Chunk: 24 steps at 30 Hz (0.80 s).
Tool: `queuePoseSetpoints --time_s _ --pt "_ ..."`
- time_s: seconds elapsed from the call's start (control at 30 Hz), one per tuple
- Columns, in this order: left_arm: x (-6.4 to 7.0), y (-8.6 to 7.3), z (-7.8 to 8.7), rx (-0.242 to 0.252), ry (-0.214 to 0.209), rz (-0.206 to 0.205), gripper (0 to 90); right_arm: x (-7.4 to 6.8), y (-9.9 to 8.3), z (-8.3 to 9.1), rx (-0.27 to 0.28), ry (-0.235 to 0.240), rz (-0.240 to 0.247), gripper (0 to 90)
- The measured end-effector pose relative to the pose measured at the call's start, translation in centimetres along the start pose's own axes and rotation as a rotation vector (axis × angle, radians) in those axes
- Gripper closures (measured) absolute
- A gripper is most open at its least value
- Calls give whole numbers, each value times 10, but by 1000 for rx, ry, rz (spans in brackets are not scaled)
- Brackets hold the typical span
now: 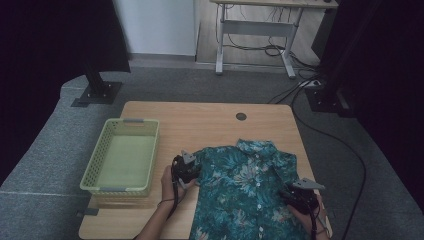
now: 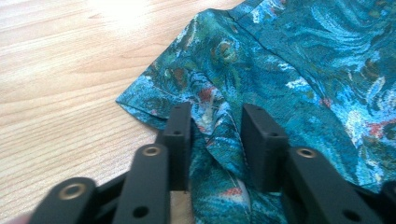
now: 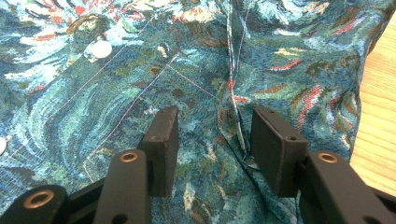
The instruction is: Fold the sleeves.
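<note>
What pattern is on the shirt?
Teal-green short-sleeved shirt: leafy print with blue and red flecks; clearest in the right gripper view.

A short-sleeved shirt (image 1: 245, 192) lies spread flat on the right half of the wooden table, collar pointing away from the person, front side up with white buttons down its middle. The cloth is teal and blue with a leafy print and small red flecks. Its hem runs off the near edge; one sleeve hem is slightly puckered

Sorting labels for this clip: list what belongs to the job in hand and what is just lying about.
In the job: patterned shirt, left gripper, right gripper.
Lying about: green basket, table, desk behind, floor cables.
</note>
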<state>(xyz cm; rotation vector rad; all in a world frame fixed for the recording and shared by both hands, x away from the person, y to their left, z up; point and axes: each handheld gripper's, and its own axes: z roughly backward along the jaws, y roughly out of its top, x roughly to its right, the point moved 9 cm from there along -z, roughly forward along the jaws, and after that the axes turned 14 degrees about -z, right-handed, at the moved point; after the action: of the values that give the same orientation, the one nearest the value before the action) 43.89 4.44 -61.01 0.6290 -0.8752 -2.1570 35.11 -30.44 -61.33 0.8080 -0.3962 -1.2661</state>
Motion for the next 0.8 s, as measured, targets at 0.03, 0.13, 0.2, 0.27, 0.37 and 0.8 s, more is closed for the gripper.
queuePoseSetpoints --time_s 0.03,0.13,0.2,0.27,0.37,0.8 --pt "0 0 0 1 -3 1 675 0 0 0 0 0 0 515" --pt "1 0 0 7 -19 9 723 0 0 0 2 1 0 513" --pt "2 1 0 11 -38 14 766 0 0 0 3 0 -1 511" --pt "3 0 0 14 -57 21 806 0 0 0 3 0 -1 510" --pt "3 1 0 18 -77 26 838 0 0 0 3 1 0 510" --pt "3 -3 5 27 -103 39 867 -1 1 -2 8 1 -1 489"
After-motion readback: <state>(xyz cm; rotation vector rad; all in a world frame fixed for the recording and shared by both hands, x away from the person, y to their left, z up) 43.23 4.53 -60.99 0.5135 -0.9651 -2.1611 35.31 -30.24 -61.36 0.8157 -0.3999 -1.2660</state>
